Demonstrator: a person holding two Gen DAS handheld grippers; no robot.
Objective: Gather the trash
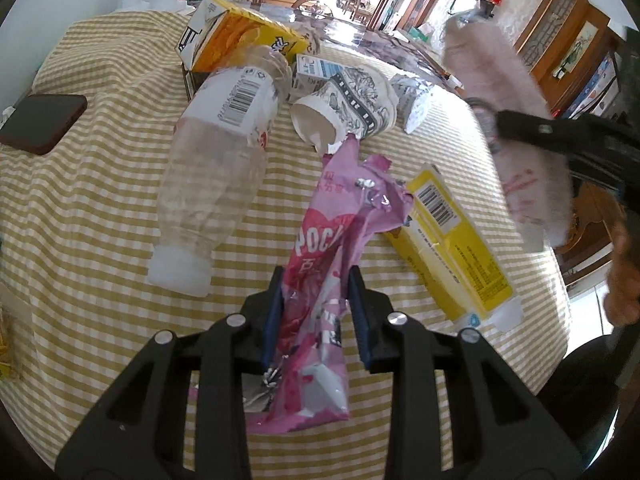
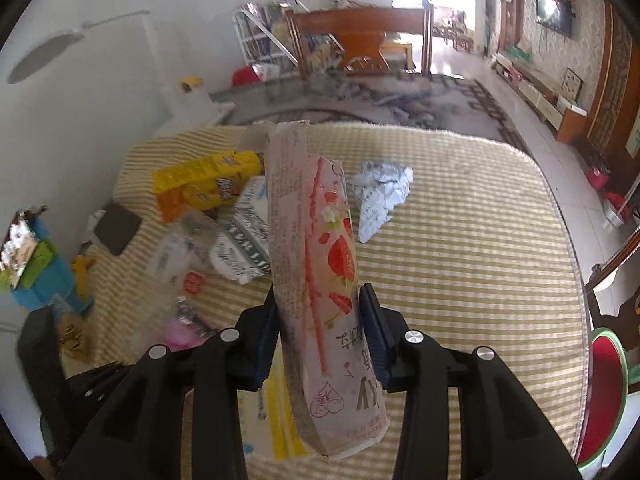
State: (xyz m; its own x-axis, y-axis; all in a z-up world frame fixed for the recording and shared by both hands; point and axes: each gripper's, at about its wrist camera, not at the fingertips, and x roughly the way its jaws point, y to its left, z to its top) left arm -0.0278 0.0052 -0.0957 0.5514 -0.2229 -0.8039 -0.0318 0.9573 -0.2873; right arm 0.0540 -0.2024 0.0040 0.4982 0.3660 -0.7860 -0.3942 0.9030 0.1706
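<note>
My left gripper [image 1: 316,280] is shut on a pink Pocky foil wrapper [image 1: 332,220] that lies on the checked tablecloth [image 1: 100,184]. My right gripper [image 2: 320,300] is shut on a pale pink strawberry Pocky box [image 2: 312,240] and holds it above the table; it shows blurred in the left wrist view [image 1: 500,100]. On the cloth lie a clear plastic bottle [image 1: 216,160], a crushed paper cup [image 1: 340,112], a yellow box [image 1: 452,236], a small milk carton [image 1: 316,70], crumpled paper [image 2: 380,196] and an orange-yellow snack box [image 1: 236,38].
A dark phone [image 1: 40,122] lies at the cloth's left edge. A blue and green toy [image 2: 36,268] stands off the table's left side. A wooden chair [image 2: 360,40] stands beyond the far edge. A red stool [image 2: 604,384] is at the right.
</note>
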